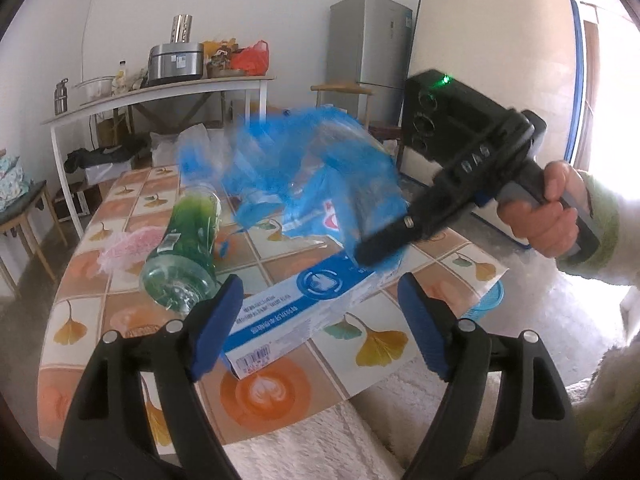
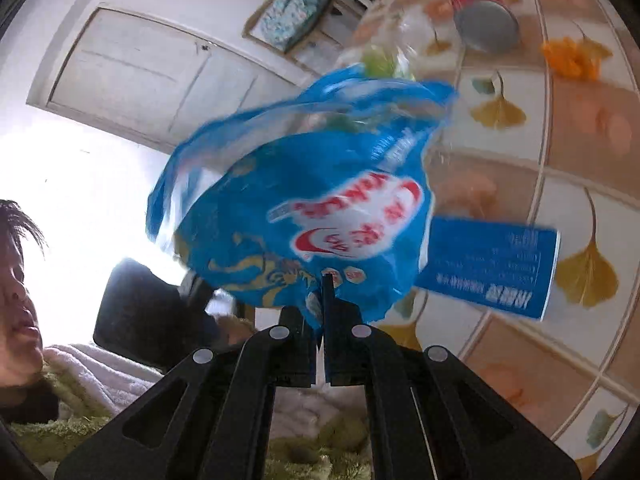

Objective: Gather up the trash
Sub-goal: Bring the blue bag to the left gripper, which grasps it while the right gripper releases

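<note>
Two grippers work over the table [image 1: 120, 240]: the right gripper [image 2: 322, 280] pinches a blue bag [image 2: 304, 208] tight, lifted above the far edge. The left gripper [image 1: 316, 316] gapes wide — nothing between its pads — near a box [image 1: 296, 312] and a bottle [image 1: 188, 248] lying mid-table.

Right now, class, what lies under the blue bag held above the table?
Under the blue bag lie the tiled table and one end of the white-and-blue box. The bag, gripped by the right gripper, hides whatever else lies beneath it.
</note>
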`<state>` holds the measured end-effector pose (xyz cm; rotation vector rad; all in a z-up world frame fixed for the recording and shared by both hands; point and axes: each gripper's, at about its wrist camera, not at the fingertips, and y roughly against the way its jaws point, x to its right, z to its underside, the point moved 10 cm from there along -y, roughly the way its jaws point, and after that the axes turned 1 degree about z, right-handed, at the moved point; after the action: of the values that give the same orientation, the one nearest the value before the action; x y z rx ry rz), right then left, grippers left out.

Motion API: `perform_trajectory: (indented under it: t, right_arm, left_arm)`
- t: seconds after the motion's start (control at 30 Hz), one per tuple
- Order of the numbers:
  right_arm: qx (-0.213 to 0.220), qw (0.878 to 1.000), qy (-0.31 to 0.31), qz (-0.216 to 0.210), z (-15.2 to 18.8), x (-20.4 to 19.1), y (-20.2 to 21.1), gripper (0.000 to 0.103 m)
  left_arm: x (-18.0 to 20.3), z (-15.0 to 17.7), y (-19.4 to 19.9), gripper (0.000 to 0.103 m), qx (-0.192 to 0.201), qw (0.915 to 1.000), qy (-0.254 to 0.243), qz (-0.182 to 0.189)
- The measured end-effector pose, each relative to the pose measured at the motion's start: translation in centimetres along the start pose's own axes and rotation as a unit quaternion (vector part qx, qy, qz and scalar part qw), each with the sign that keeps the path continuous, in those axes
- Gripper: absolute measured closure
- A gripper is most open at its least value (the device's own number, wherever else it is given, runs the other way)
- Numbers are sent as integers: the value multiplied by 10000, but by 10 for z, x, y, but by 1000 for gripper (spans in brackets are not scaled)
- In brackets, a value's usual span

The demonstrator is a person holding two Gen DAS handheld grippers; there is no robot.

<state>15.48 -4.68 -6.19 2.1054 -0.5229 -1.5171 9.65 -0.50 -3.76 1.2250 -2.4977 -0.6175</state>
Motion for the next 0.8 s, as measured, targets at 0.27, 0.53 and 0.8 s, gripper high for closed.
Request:
perform_trajectory:
  t: [0.27, 0.53, 0.8]
  right_arm:
    - [-341, 9740, 1196, 1895, 19, 19, -13, 100]
    - [-281, 9640, 1355, 2271, 19, 31, -19, 100]
    - [-272, 9653, 1411, 2182, 21, 33, -23, 100]
  left_arm:
    - [-2, 2, 9, 28, -8, 9931, 802, 851]
    - [-27, -10, 39, 28, 383, 9702, 1785, 1593]
    - [-36, 6, 4, 28, -71, 9726, 1904, 1334]
